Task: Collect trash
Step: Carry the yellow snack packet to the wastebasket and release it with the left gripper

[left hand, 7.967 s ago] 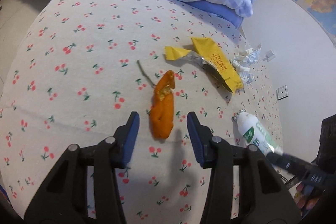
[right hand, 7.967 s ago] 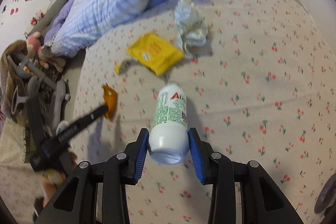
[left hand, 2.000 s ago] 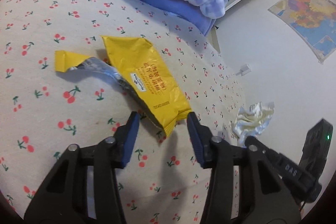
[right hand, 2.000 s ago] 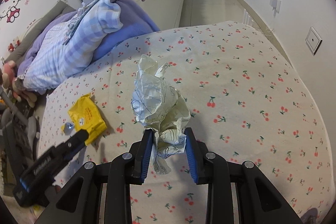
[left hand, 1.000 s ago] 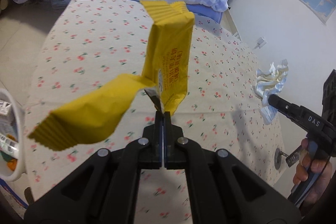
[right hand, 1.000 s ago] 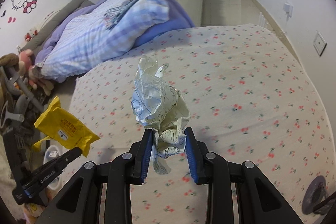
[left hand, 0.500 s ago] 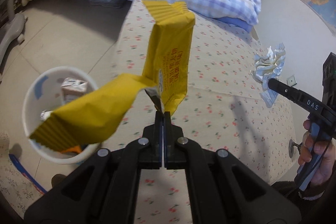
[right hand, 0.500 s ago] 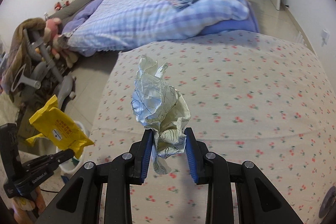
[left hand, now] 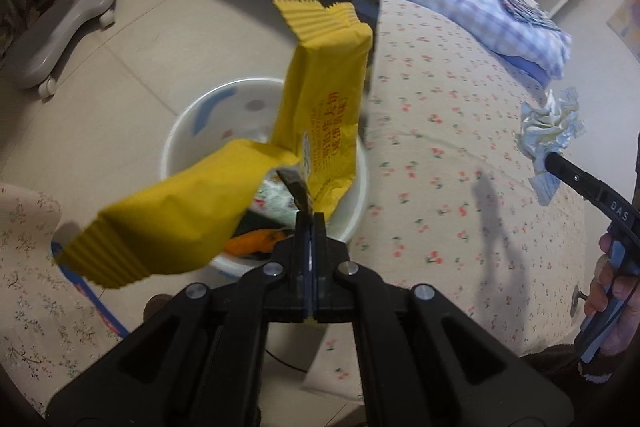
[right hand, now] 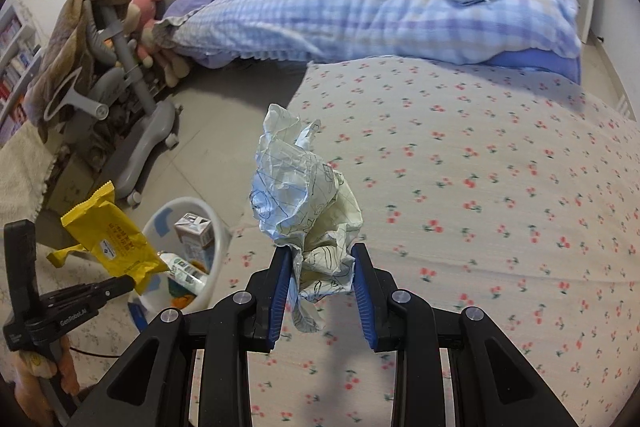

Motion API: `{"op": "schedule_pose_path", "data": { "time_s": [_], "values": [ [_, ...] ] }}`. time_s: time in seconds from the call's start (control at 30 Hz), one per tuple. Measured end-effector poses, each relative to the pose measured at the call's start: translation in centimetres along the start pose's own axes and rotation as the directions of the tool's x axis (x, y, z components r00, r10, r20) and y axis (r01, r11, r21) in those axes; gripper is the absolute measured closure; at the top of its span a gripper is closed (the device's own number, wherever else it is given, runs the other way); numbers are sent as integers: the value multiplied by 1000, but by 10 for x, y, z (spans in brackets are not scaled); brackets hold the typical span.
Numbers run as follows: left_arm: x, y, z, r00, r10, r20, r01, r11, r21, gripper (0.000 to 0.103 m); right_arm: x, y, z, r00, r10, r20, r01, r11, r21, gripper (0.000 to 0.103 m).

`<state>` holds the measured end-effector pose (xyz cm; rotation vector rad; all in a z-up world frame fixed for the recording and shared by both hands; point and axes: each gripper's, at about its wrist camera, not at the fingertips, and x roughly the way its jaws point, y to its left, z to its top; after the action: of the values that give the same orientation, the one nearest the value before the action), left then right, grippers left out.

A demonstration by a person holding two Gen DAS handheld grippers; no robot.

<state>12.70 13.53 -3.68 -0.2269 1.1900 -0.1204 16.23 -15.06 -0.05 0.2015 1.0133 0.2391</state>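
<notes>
My left gripper (left hand: pixel 310 223) is shut on the torn edge of a yellow snack wrapper (left hand: pixel 320 115), which hangs in the air above a white trash bin (left hand: pixel 188 131) on the floor beside the bed. The bin (right hand: pixel 218 227) holds a small carton (right hand: pixel 194 231), a white bottle (right hand: pixel 186 273) and an orange peel (left hand: pixel 256 241). My right gripper (right hand: pixel 320 263) is shut on a crumpled ball of paper (right hand: pixel 298 195), held over the cherry-print bed (right hand: pixel 480 195). From the right wrist view the left gripper (right hand: pixel 130 281) with the wrapper (right hand: pixel 110 237) sits at lower left.
A checked blue quilt (right hand: pixel 360 15) lies across the far side of the bed. A grey wheeled stand (right hand: pixel 136 99) draped with a brown cloth and soft toys stands on the tiled floor (left hand: pixel 100 79) past the bin. A floral rug (left hand: pixel 36 291) lies beside the bin.
Both grippers have swung left from over the bed toward its edge. The bin now sits directly under the yellow wrapper. The crumpled paper stays gripped.
</notes>
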Motion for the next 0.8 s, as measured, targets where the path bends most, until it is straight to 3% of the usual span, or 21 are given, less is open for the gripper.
{"op": "schedule_pose_path", "data": {
  "time_s": [0.37,0.43,0.5,0.63,0.7,0.8],
  "values": [
    [10,32,-1,996,42,-78,-46,997,-58,101,34,60,2,996,75,-49,-77,995,-57,72],
    [10,39,1,996,43,-75,-48,997,-62,88,39,71,2,994,91,-55,-94,993,-64,72],
    [8,43,2,997,41,-63,-46,996,-78,61,44,82,2,993,105,-59,-110,991,-75,72],
    [-2,50,3,998,46,-32,-48,995,-91,51,53,102,0,989,126,-72,-133,985,-107,72],
    [-7,53,2,998,64,-13,-65,994,-90,37,58,109,-2,987,134,-84,-143,982,-121,72],
    [-13,56,-1,995,97,10,-95,992,-83,29,68,121,-7,982,150,-111,-164,977,-136,72]
  ]
}}
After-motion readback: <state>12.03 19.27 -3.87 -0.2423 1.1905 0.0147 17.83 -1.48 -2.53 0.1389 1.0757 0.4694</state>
